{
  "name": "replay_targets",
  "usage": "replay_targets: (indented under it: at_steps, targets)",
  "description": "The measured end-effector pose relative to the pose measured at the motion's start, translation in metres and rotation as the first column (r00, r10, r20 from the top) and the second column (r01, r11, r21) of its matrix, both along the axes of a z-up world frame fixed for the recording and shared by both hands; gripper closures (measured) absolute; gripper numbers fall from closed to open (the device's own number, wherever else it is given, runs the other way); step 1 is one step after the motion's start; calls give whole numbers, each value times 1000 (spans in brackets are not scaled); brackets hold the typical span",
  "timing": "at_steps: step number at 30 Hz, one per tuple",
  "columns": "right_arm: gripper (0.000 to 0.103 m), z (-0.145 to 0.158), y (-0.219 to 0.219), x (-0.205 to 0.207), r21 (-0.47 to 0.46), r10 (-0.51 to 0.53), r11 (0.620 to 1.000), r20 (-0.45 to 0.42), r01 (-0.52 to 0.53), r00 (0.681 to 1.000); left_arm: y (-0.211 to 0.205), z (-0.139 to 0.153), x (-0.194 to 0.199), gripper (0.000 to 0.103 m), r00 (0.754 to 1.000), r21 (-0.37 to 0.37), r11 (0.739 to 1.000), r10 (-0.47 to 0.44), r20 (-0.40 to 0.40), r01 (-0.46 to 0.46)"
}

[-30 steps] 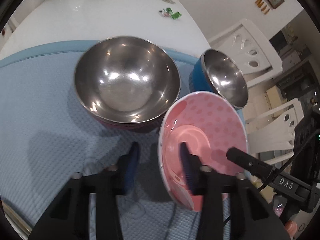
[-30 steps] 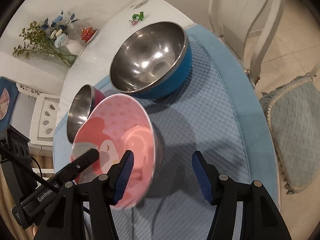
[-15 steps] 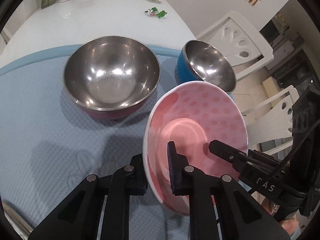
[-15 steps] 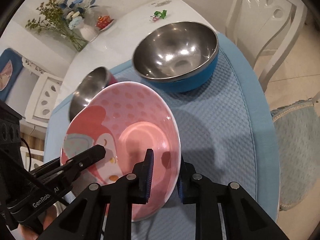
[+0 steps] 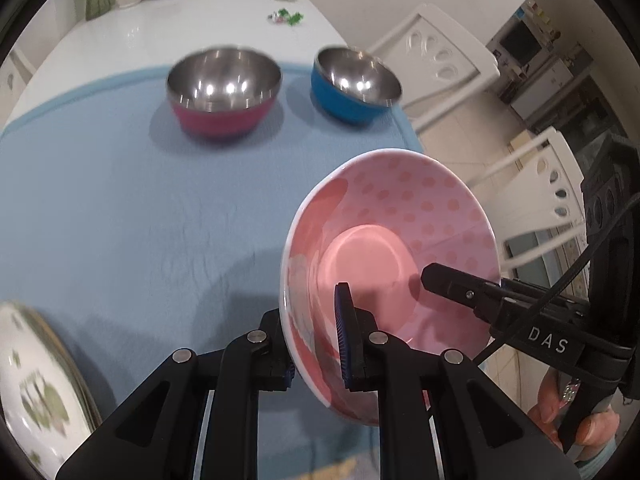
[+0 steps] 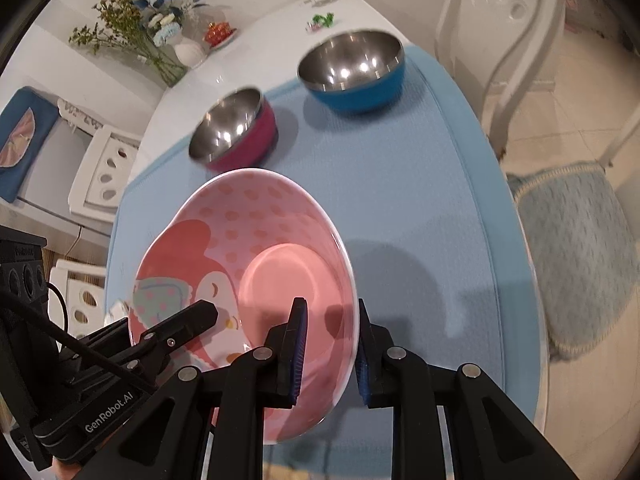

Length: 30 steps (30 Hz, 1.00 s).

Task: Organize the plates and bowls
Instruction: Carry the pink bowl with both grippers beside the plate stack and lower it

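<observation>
Pink bowl (image 5: 404, 240), polka dots and a cartoon figure inside, is off the bench and tilted, carried between two grippers over the near part of the blue mat (image 5: 120, 208).

Left gripper (image 5: 316, 344): pinching the bowl's rim on its left side, one blue pad inside the bowl, the other finger outside against the wall. Pressed tight on the rim.

Right gripper (image 6: 330, 348): pinching the opposite side of the rim in the same way, one pad inside, one outside. In the left wrist view its finger shows reaching in over the bowl's right edge; in the right wrist view the left gripper's finger reaches in at the lower left. A person's fingers (image 5: 576, 420) show at the lower right of the left wrist view, around a gripper handle.

Two steel-lined bowls stand upright near the far edge of the mat: magenta bowl (image 5: 224, 92) toward the left, blue bowl (image 5: 354, 86) near the far right corner of the mat. They stand apart, not touching, well apart from the pink bowl.

Flowered plate (image 5: 36, 392), white with green pattern, at the near left edge of the left wrist view; blurred.

White bench (image 5: 180, 16) beyond the mat carries a vase of flowers (image 6: 188, 50) and a small red dish (image 6: 219, 34) at its far end. White chair (image 6: 504, 28) stands at the bench's right side.
</observation>
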State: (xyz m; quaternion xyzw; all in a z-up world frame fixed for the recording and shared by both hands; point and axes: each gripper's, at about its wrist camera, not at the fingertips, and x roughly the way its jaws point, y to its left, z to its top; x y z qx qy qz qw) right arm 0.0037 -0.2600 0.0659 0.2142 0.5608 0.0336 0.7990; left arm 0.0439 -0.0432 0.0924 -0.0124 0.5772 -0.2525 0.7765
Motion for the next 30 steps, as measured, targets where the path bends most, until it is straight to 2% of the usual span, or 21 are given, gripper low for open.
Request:
replay_targets:
  at_steps: [8, 15, 21, 30]
  targets:
    - [82, -11, 9, -35, -2, 7, 1000, -46, -7, 999, 12, -24, -39, 90, 996, 24, 1000, -4, -92, 6]
    - [81, -21, 12, -46, -24, 3, 1000, -79, -5, 997, 3, -31, -54, 90, 996, 65, 997, -27, -87, 32]
    - [81, -25, 10, -50, 12, 4, 1000, -86, -2, 996, 13, -41, -55, 90, 992, 37, 999, 19, -128, -14]
    - [81, -34, 14, -51, 57, -10, 998, -107, 16, 994, 30, -41, -58, 89, 990, 32, 998, 53, -132, -49]
